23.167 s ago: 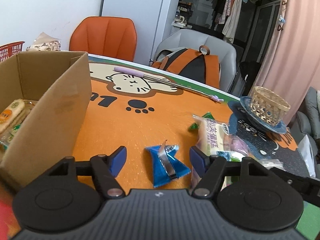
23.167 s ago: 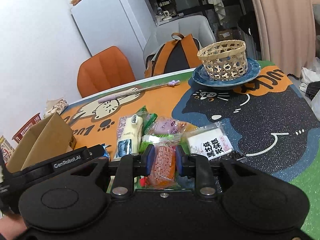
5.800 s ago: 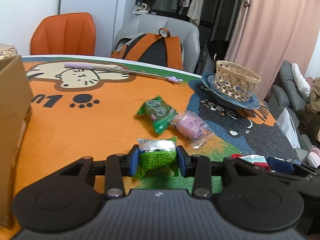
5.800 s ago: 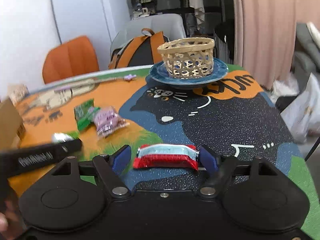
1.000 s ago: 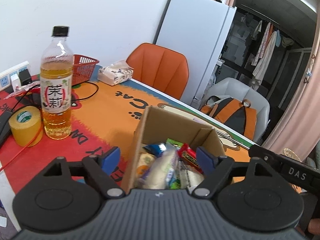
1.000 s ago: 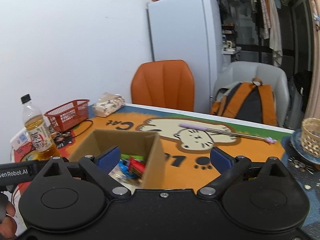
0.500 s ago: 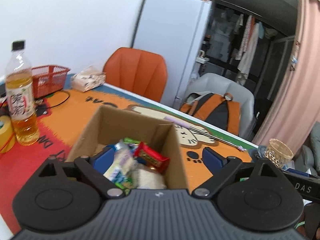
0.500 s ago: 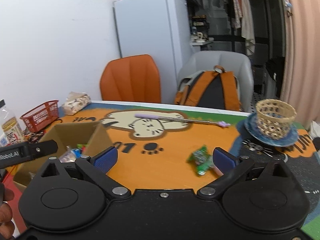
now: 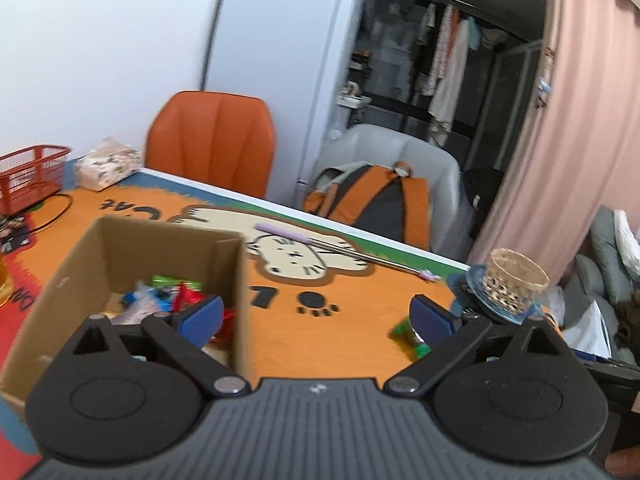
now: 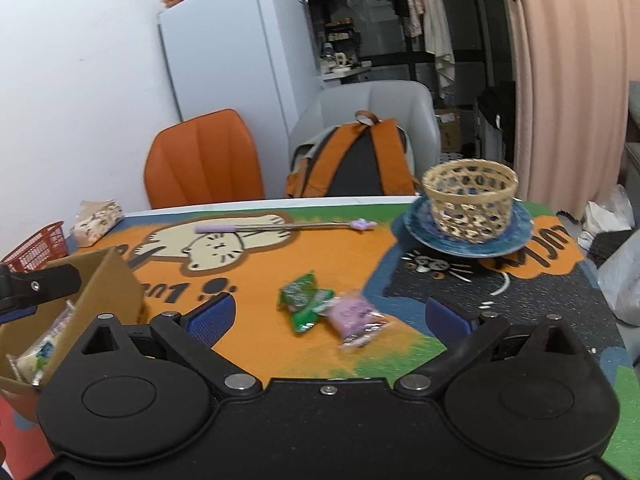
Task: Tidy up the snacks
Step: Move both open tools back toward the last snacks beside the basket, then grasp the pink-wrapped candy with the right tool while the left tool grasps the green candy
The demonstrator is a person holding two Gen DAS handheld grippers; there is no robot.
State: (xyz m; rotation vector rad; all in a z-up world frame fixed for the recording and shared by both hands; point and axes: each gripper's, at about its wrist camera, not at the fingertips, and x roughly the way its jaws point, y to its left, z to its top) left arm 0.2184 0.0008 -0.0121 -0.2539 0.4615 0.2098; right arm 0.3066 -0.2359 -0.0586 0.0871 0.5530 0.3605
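Cardboard box point(image 9: 132, 264), seen from my left wrist, stands open on the worktop point(image 9: 352, 332) with assorted snack packets point(image 9: 176, 300) heaped inside; my left claw point(image 9: 316, 314) hangs with its blue pads spread wide and nothing between them, one pad over the box's near corner. Only a blurred green packet point(image 9: 408, 336) shows here, partly hidden behind the right pad. My right wrist view reveals more: the green packet point(image 10: 304, 300) and a pink packet point(image 10: 356, 318) lie touching on the orange part of the mat, between the widely parted pads of my empty right claw point(image 10: 328, 314). That view shows only a flap of the box point(image 10: 116, 288) at far left. A woven basket point(image 10: 470, 202) sits on a blue plate point(image 10: 420, 232) at the worktop's far right, well apart from the packets.
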